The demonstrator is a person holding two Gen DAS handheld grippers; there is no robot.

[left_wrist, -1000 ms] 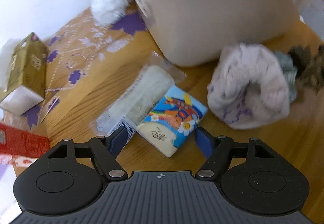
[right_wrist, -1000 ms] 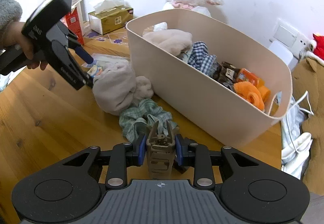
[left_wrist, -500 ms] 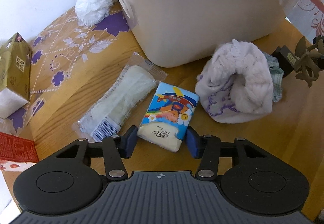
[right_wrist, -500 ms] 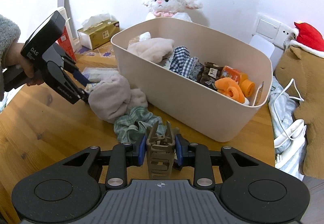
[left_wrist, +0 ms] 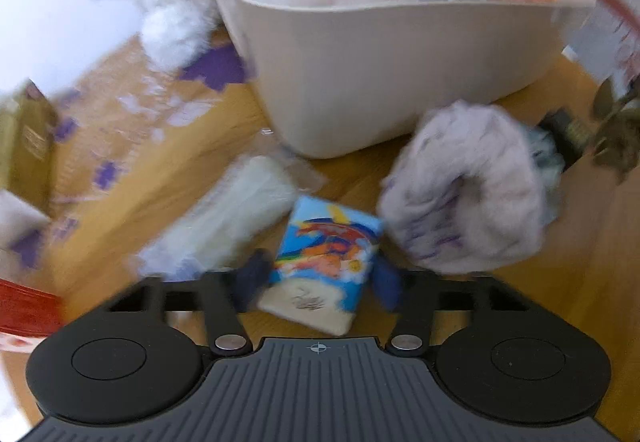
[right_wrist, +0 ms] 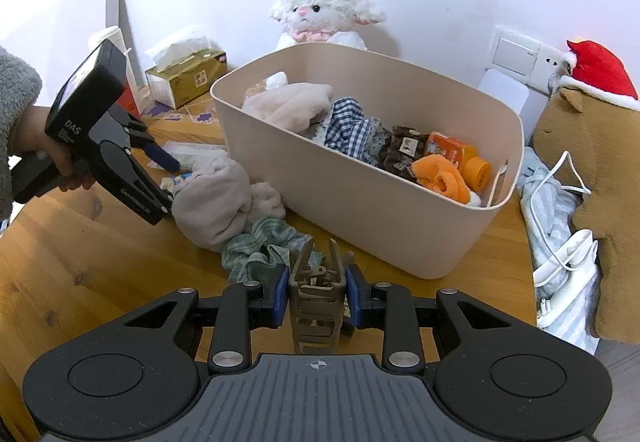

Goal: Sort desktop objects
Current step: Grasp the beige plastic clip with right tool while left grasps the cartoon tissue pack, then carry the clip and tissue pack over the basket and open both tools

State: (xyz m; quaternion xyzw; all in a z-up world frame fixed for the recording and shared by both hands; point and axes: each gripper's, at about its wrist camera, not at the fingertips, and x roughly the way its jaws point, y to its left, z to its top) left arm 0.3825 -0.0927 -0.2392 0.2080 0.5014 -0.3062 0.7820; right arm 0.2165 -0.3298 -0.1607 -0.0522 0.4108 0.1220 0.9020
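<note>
A small tissue pack (left_wrist: 328, 250) with a blue cartoon print lies on the wooden table. It sits between the pads of my left gripper (left_wrist: 320, 282), whose jaws are closing and touch both of its sides. My right gripper (right_wrist: 318, 290) is shut on an olive-brown hair claw clip (right_wrist: 316, 302), held above the table in front of the beige bin (right_wrist: 360, 202). The right wrist view shows the left gripper (right_wrist: 172, 182) held by a hand and pointing down beside a fluffy pale cloth (right_wrist: 216, 202). The left wrist view is blurred.
A green checked cloth (right_wrist: 260, 250) lies by the fluffy cloth. A clear-wrapped white pack (left_wrist: 232, 210) lies left of the tissue pack. The bin holds clothes and orange items. A gold tissue box (right_wrist: 188, 78), a lamb plush (right_wrist: 320, 10) and a white charger cable (right_wrist: 560, 254) surround it.
My left jaws went from wide apart to closed against the tissue pack's sides. The right gripper keeps the clip and has rolled slightly, showing more of the bin.
</note>
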